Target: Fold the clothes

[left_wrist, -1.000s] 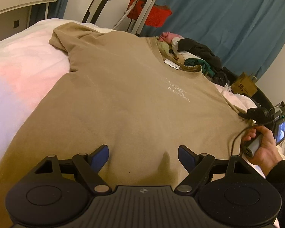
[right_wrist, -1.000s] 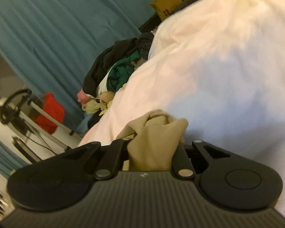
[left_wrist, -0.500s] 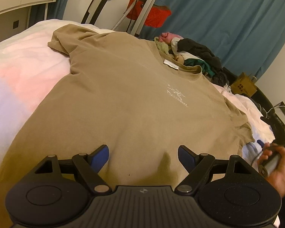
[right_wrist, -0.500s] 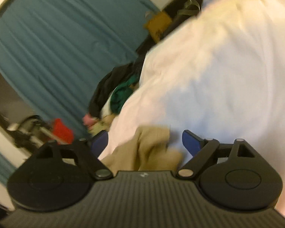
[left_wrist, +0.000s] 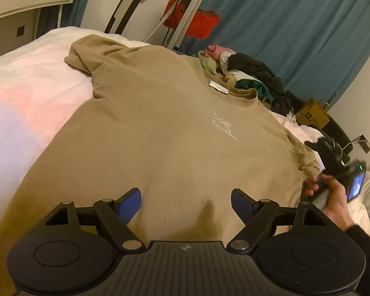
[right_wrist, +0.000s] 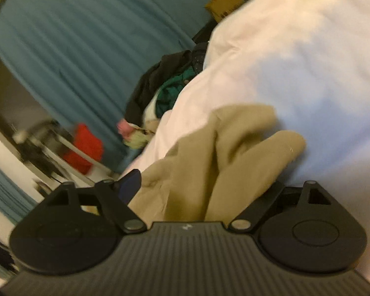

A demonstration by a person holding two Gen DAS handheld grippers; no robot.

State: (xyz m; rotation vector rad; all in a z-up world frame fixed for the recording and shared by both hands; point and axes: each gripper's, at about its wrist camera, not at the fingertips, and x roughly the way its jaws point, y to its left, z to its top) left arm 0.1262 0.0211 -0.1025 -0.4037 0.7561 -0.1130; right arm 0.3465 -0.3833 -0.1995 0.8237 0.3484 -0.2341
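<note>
**Squaring up a tan T-shirt for its first fold**

Lying flat and face up on the white bed, the tan T-shirt has its collar at the far end and its hem nearest the left gripper. That gripper hovers over the hem with its blue pads spread wide, holding nothing. The right gripper sits at the shirt's right sleeve, cloth bunched between its fingers. Its left pad stands well out, but the right one is buried under fabric, so I cannot tell whether it is gripping.

The risk, as I judge it, lies at that sleeve: a pinch on only the top layer, or on a loose wad, would drag the shirt crooked and wrinkle the smooth body.

The left wrist view alone shows the whole garment, its far left sleeve crumpled, and the right hand on its handle. Only the right wrist view, though blurred, shows the bunched cloth up close.
</note>
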